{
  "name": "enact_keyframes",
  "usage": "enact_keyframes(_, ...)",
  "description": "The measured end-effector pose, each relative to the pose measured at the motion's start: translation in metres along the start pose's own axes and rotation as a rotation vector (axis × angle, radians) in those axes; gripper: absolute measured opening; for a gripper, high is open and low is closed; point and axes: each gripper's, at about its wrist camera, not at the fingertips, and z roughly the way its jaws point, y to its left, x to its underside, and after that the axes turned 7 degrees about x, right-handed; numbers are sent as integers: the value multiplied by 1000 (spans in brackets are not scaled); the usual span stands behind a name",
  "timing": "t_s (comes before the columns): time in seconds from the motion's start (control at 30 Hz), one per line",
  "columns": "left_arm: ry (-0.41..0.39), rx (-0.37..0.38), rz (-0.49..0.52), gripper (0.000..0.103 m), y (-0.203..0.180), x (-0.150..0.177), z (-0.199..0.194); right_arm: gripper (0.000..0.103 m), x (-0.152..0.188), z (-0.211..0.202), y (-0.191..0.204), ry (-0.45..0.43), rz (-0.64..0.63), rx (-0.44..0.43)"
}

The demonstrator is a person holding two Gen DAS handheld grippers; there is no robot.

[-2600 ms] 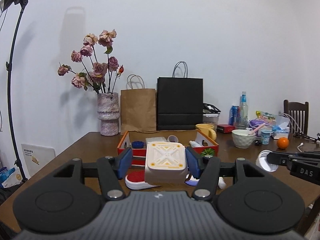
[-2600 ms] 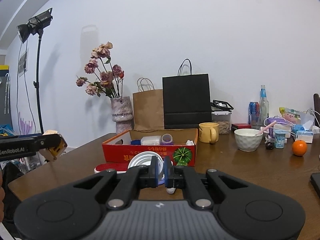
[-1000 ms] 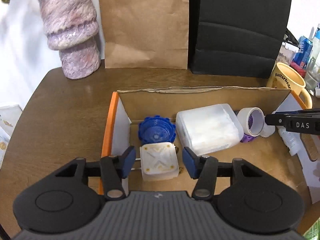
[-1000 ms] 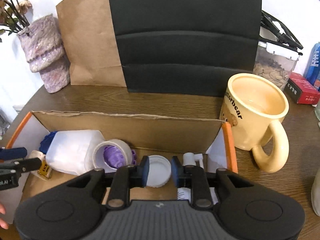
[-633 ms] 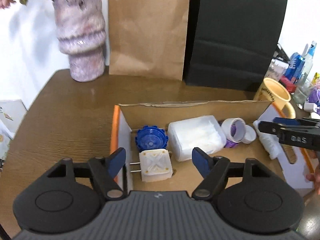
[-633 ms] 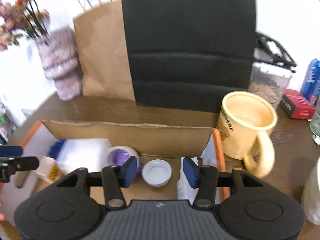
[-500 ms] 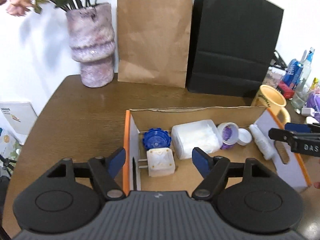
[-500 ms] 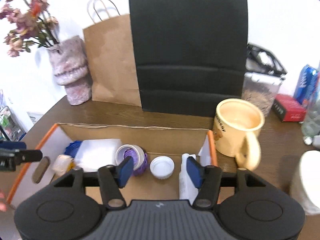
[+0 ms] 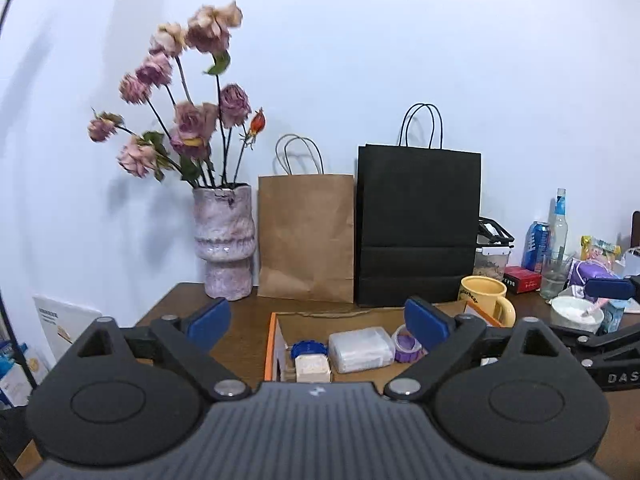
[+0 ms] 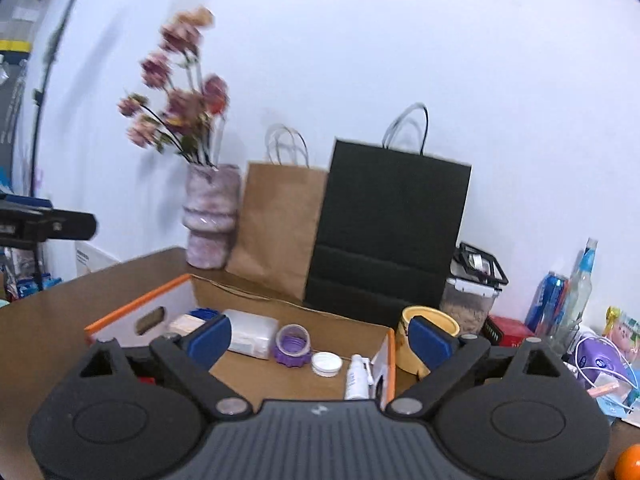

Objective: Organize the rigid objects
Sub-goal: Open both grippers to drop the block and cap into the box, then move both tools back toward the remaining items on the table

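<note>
An orange-rimmed cardboard box (image 9: 273, 336) (image 10: 136, 307) sits on the brown table. It holds a white charger block (image 9: 313, 366) (image 10: 185, 324), a blue cap (image 9: 307, 348), a translucent white container (image 9: 360, 346) (image 10: 253, 334), a purple-cored tape roll (image 9: 405, 343) (image 10: 294, 345), a white lid (image 10: 326, 363) and a small spray bottle (image 10: 356, 376). My left gripper (image 9: 316, 320) hovers in front of the box, its jaws opening wide with nothing between them. My right gripper (image 10: 319, 339) is likewise pulled back from the box, jaws opening and empty.
Behind the box stand a stone vase of dried roses (image 9: 224, 252), a brown paper bag (image 9: 306, 236) and a black paper bag (image 9: 418, 228). A yellow mug (image 9: 482, 294) stands right of the box. Further right are a white bowl (image 9: 576, 312), bottles, packets and an orange (image 10: 628, 466).
Both grippers let go, leaving the charger block and the white lid in the box. They drew back and up, tilted from looking down to nearly level, and their jaws spread wide.
</note>
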Motion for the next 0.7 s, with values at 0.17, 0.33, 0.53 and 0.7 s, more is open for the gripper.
enact_keyframes(0.17,-16,-27,13,102,-5,22,-24,96,21,-28,11,3,29,-13)
enact_keyframes(0.33,-36,-47,6,103,-5,38,-58,96,35,-62,16,-12,67,-16)
enact_keyframes(0.53,-18,-76,-6,103,-11,57,-117,96,52,-121,19,-10,137,-30)
enact_keyframes(0.7,-61,-57,-16,103,-18,79,-180,97,77,-186,24,-21,155,-52)
